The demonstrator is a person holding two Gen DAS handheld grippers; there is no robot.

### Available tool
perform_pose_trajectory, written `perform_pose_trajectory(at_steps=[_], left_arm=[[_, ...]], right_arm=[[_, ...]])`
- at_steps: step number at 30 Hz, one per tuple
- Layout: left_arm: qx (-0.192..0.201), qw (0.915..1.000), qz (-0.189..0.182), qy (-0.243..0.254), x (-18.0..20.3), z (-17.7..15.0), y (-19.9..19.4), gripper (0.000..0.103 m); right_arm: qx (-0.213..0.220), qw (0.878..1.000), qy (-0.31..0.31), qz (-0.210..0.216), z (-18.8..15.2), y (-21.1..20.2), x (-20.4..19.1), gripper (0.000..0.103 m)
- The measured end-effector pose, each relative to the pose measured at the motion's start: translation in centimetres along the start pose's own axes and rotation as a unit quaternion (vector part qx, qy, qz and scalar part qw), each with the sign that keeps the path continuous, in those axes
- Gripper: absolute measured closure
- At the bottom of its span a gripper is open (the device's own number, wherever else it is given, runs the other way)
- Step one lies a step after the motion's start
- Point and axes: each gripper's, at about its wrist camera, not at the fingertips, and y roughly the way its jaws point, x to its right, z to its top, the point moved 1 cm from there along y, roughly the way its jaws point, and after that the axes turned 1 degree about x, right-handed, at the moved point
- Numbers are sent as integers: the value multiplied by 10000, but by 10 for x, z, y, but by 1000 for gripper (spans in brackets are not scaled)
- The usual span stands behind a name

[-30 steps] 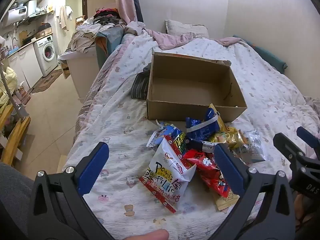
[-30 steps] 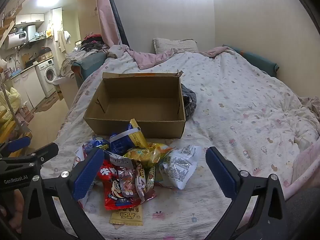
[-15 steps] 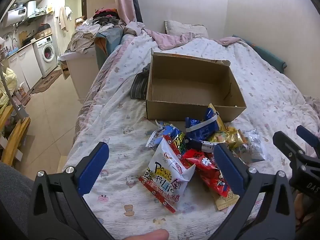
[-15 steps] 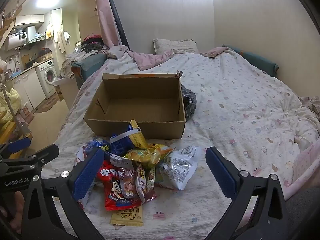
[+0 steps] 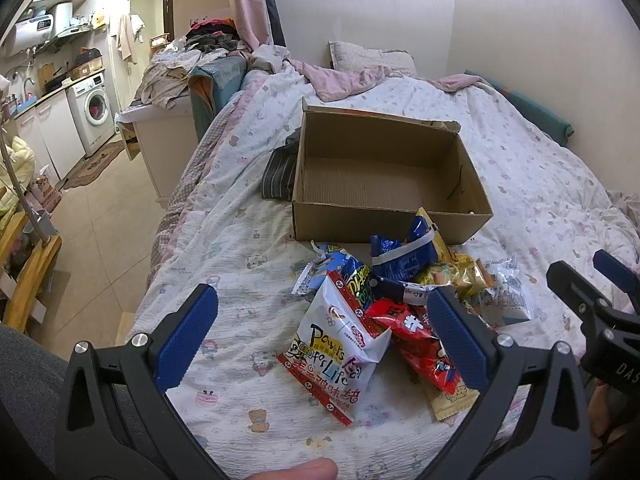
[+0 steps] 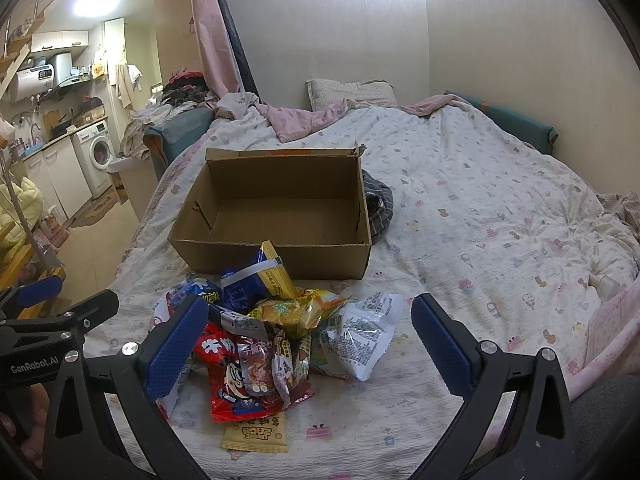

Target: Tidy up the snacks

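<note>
An open, empty cardboard box (image 5: pixel 384 176) (image 6: pixel 280 208) stands on the bed. In front of it lies a pile of snack packets: a white packet with red trim (image 5: pixel 340 344), a red packet (image 5: pixel 416 340) (image 6: pixel 240 376), a blue packet (image 5: pixel 404 260) (image 6: pixel 244 284), a yellow packet (image 6: pixel 296 312) and a white-silver packet (image 6: pixel 360 332). My left gripper (image 5: pixel 320 332) is open and empty, hovering over the near side of the pile. My right gripper (image 6: pixel 308 336) is open and empty, just short of the pile. Each gripper shows at the edge of the other's view.
The bed's left edge (image 5: pixel 168 240) drops to a tiled floor. A dark folded cloth (image 5: pixel 280 172) lies beside the box. A pillow (image 6: pixel 348 92) and pink blanket are at the head of the bed. A washing machine (image 5: pixel 94 110) stands far left.
</note>
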Motion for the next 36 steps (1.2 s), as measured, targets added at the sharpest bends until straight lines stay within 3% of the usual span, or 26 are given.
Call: perform_pose_trajectory(at_steps=[36], left_arm=[[16, 10000, -11, 3, 1, 0, 0, 0]], right_arm=[[-1, 10000, 12, -45, -1, 0, 2, 0]])
